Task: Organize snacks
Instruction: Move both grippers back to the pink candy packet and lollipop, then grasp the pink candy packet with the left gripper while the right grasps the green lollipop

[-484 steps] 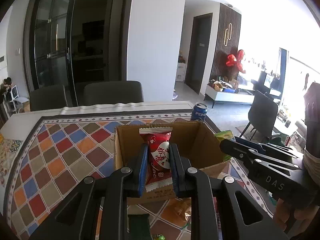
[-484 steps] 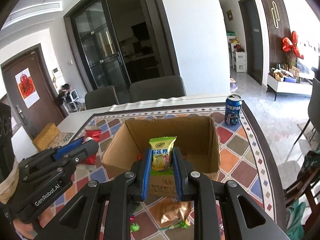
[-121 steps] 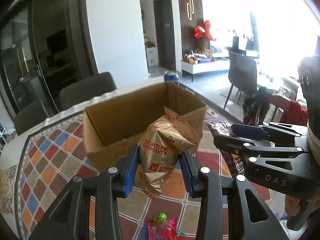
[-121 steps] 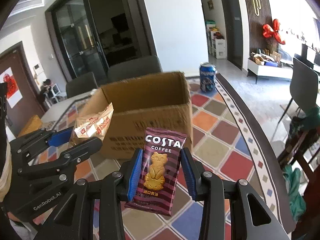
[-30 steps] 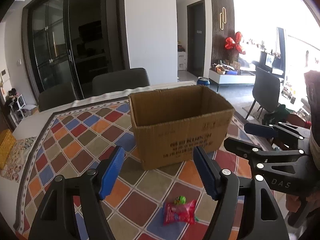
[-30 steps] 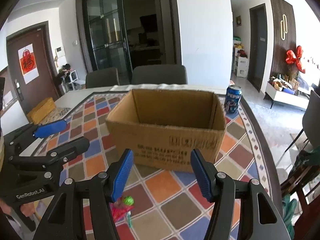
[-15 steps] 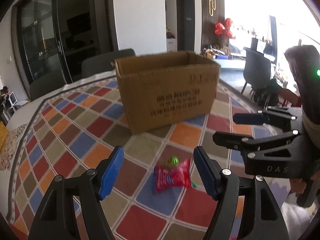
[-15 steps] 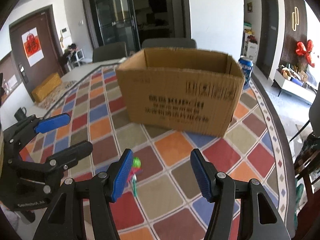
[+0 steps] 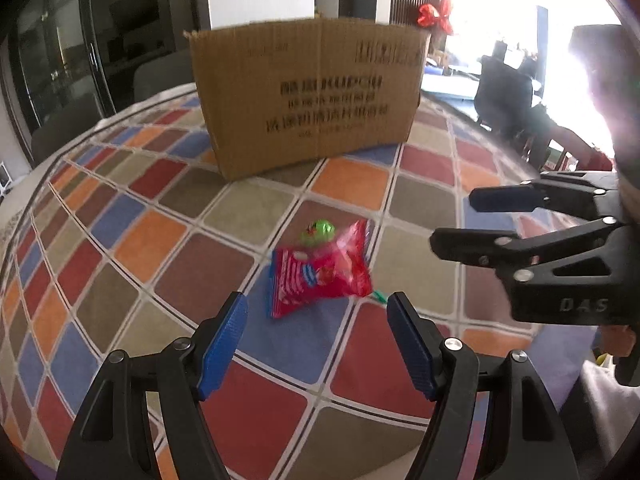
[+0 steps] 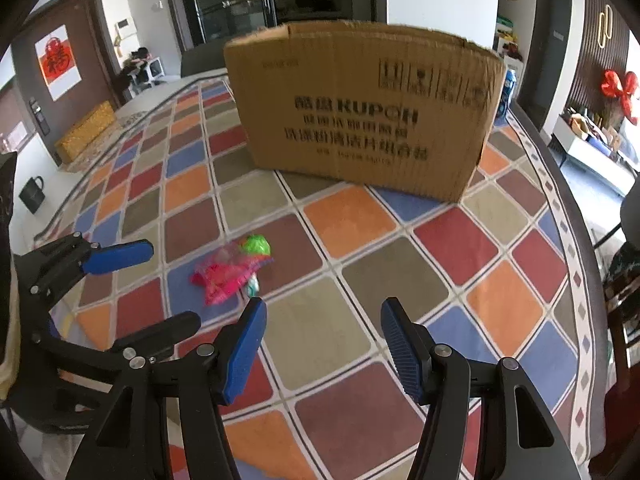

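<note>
A red snack packet (image 9: pixel 320 274) lies on the chequered tablecloth, with a small green candy (image 9: pixel 319 232) touching its far edge. My left gripper (image 9: pixel 318 308) hangs open just short of the packet, nothing between its blue pads. My right gripper (image 10: pixel 322 314) is open too, above bare cloth to the right of the red snack packet (image 10: pixel 224 276) and green candy (image 10: pixel 256 246). Each gripper shows in the other's view: the right gripper (image 9: pixel 452 220) and the left gripper (image 10: pixel 168 286). The cardboard box (image 9: pixel 308 92) stands behind the snacks; its inside is hidden.
A blue soda can (image 10: pixel 509 88) peeks out behind the box's right corner. The table's edge (image 10: pixel 576 208) curves along the right, with dark chairs (image 9: pixel 504 96) beyond it. A person's fingers (image 9: pixel 618 340) hold the right gripper's handle.
Both grippers have come down and tilted towards the tablecloth. The box has risen in both views and its inside is out of sight. The packet and candy look nearer.
</note>
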`<state>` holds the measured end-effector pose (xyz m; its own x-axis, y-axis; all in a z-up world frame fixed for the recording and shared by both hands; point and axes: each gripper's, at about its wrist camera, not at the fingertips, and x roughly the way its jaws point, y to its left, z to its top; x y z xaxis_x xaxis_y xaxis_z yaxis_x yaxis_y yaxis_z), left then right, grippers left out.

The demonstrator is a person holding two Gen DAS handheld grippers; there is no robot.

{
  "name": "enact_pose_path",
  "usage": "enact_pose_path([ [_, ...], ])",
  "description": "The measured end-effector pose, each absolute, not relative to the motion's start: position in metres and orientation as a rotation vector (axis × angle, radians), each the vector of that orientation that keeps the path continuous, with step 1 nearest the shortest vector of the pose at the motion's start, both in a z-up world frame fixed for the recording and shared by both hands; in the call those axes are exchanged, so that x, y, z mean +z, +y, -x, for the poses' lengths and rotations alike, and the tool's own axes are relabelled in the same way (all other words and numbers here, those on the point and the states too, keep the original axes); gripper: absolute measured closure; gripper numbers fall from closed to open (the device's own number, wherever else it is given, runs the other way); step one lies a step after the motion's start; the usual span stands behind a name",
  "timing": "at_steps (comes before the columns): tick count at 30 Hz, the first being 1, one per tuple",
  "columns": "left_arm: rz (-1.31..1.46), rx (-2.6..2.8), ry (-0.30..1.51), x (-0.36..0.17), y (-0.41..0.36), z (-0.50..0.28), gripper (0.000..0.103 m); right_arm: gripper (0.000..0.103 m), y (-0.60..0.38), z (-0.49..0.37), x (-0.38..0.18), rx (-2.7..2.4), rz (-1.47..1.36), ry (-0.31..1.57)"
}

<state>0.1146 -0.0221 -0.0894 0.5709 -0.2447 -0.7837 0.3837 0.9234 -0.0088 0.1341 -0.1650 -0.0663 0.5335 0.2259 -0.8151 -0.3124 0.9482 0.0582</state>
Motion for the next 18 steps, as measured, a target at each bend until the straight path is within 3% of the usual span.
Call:
enact_pose_path([
  [18, -0.16, -0.386, 0.921, -0.113, -0.032, -0.152, 0.034, 0.043, -0.166, -0.147, -0.091, 0.302, 0.079, 1.019],
])
